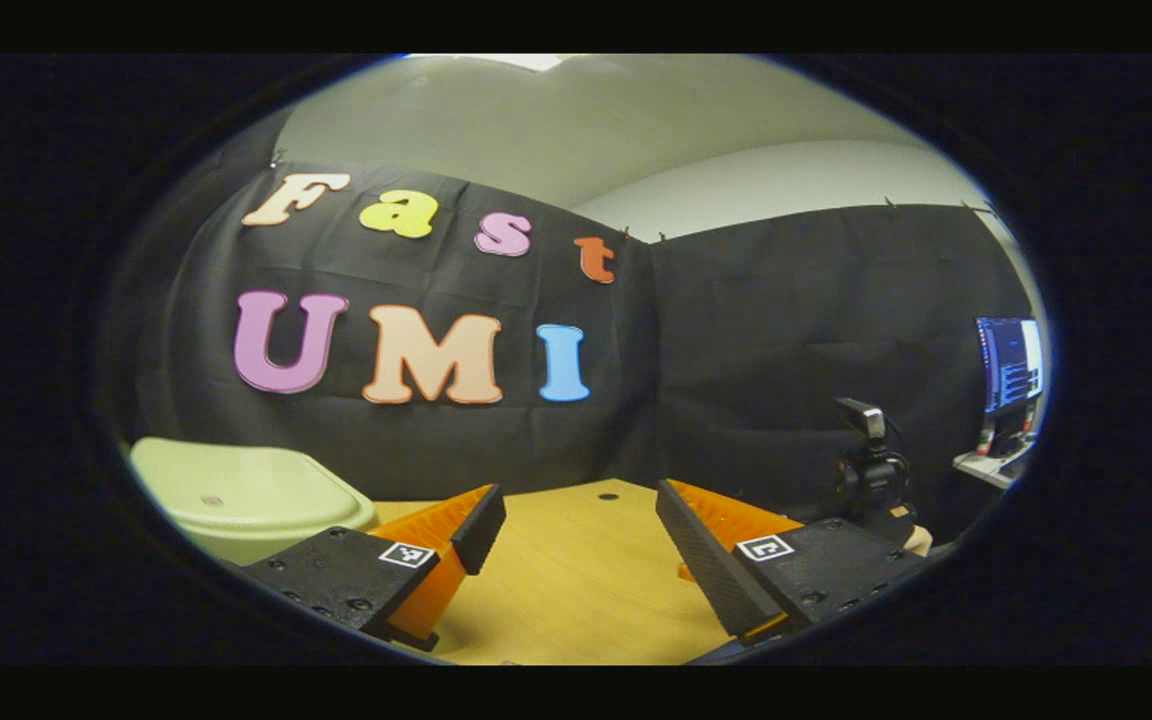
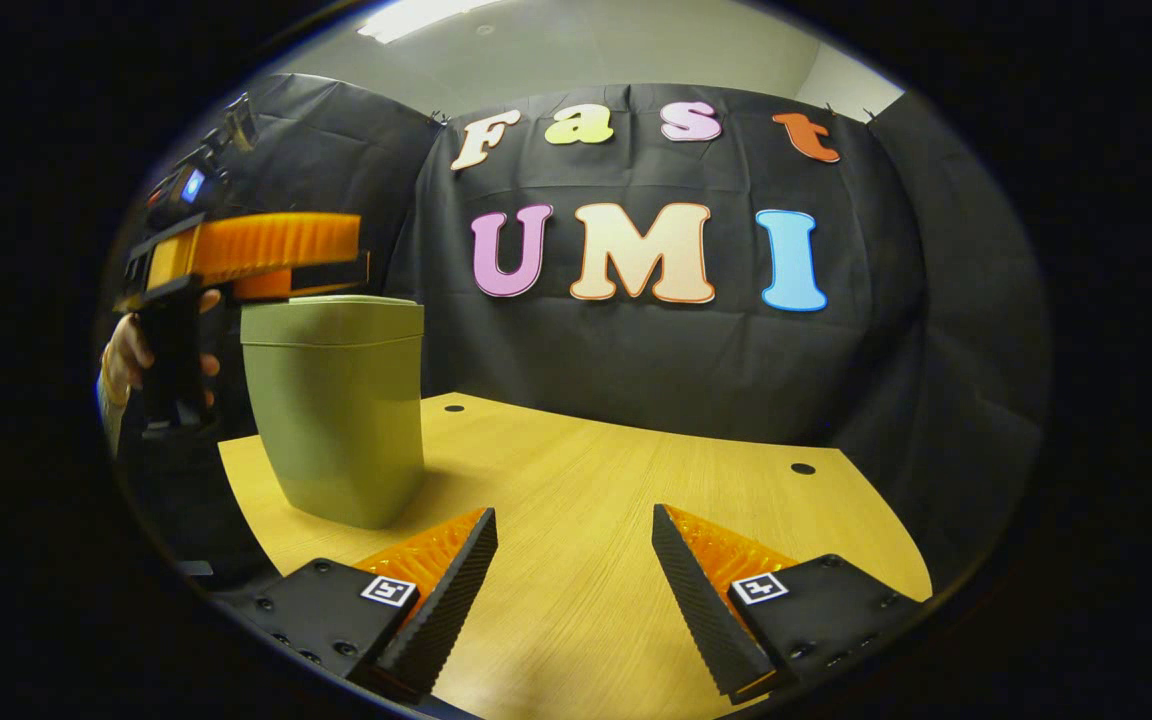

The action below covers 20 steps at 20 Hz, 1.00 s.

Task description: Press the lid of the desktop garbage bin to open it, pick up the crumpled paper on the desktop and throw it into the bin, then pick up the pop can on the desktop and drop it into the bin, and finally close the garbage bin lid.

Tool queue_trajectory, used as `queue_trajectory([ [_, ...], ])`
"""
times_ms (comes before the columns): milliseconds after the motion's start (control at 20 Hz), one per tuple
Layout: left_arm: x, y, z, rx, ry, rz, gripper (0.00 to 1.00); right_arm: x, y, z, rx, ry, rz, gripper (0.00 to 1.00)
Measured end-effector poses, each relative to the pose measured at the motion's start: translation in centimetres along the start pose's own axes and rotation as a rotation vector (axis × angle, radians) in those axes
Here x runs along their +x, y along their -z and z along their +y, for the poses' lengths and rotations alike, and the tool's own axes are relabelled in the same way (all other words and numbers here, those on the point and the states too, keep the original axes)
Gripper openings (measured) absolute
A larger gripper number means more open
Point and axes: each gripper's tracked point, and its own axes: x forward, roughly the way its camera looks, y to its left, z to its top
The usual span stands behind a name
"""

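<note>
Your right gripper (image 2: 574,580) hangs low over the desk (image 2: 636,480), fingers apart, nothing between them. Your left gripper (image 1: 581,545) is also spread and empty, held just above the bin (image 2: 336,405), close to its lid (image 1: 236,490), which is down. Bin stands upright at the desk's left side.
</note>
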Motion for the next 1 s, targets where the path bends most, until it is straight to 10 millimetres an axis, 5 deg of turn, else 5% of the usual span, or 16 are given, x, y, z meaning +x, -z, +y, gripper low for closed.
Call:
queue_trajectory([
  [400,-1.2,5.2,0.8,-0.028,0.029,-0.077,0.93,1.0,-0.2,1.7,-0.004,-0.022,-0.017,0.98],
  [700,-1.2,9.1,4.0,0.012,-0.042,-0.071,0.93,2.6,0.4,3.4,-0.016,-0.05,-0.009,0.98],
  [1000,-0.9,11.2,4.2,0.003,-0.032,-0.056,0.93,3.3,1.0,3.7,-0.029,-0.05,0.008,0.98],
])
